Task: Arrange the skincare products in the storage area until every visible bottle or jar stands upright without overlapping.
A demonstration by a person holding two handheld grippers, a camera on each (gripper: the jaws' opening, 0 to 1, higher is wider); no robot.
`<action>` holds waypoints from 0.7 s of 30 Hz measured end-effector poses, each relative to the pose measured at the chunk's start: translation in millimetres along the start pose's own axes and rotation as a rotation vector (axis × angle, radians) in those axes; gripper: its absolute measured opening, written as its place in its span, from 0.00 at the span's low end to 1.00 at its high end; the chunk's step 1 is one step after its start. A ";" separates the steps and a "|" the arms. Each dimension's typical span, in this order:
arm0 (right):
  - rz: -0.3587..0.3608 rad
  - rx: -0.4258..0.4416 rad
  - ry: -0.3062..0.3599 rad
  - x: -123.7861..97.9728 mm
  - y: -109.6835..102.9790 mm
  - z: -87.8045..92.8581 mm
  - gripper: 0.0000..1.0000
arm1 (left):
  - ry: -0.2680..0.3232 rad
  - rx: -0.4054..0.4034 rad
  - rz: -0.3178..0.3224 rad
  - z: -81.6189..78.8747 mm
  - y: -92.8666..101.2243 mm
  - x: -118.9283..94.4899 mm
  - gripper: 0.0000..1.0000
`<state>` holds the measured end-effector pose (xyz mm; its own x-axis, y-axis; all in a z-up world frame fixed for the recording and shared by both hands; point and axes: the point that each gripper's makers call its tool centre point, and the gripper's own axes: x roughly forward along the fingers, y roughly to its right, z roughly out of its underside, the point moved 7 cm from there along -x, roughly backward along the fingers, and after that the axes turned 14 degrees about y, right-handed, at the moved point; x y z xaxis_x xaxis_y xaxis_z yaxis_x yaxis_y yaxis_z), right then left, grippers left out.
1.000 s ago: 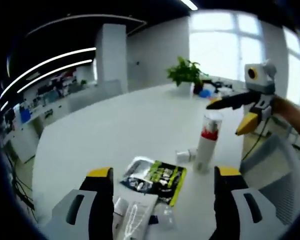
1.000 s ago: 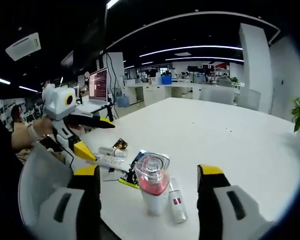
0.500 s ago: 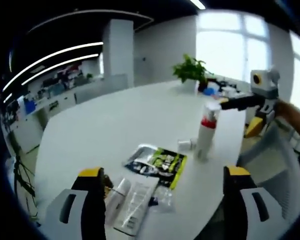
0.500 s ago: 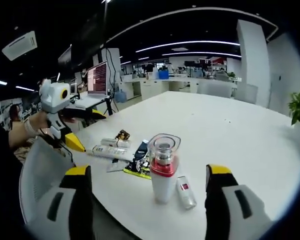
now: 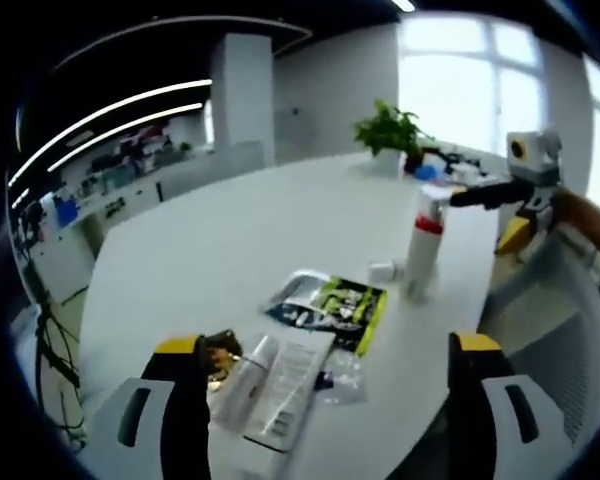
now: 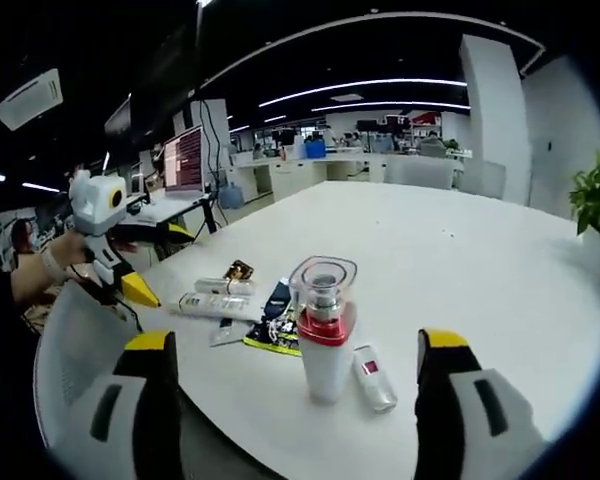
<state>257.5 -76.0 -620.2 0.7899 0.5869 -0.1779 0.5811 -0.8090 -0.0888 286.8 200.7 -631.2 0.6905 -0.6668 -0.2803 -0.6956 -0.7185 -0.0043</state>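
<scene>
Both grippers held wide apart w/ nothing gripped, left gripper & right gripper; white bottle w/ red band and clear cap is seen upright on white table; small tube laid flat just beside it; sachets and long tube laid flat nearer left gripper.

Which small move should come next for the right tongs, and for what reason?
Probably lower the right tongs toward the small bottle lying flat beside the tall bottle. The tall bottle with the red band already stands upright on the table, the small one lies on its side, and the open tongs hold nothing.
</scene>
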 end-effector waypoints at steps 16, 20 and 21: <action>0.003 0.046 0.007 6.6 -1.3 17.8 0.99 | -0.138 0.034 0.048 16.3 -12.1 8.6 0.97; -0.012 0.083 0.036 8.1 -4.1 16.6 0.99 | -0.145 0.010 0.075 18.4 -9.7 9.6 0.97; -0.011 0.079 0.034 8.6 -4.0 17.3 0.99 | -0.153 0.014 0.078 20.3 -9.8 10.1 0.97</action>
<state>258.5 -68.3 -638.3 0.7902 0.5958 -0.1435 0.5739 -0.8016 -0.1675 296.6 205.0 -653.4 0.5965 -0.6817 -0.4236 -0.7495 -0.6619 0.0098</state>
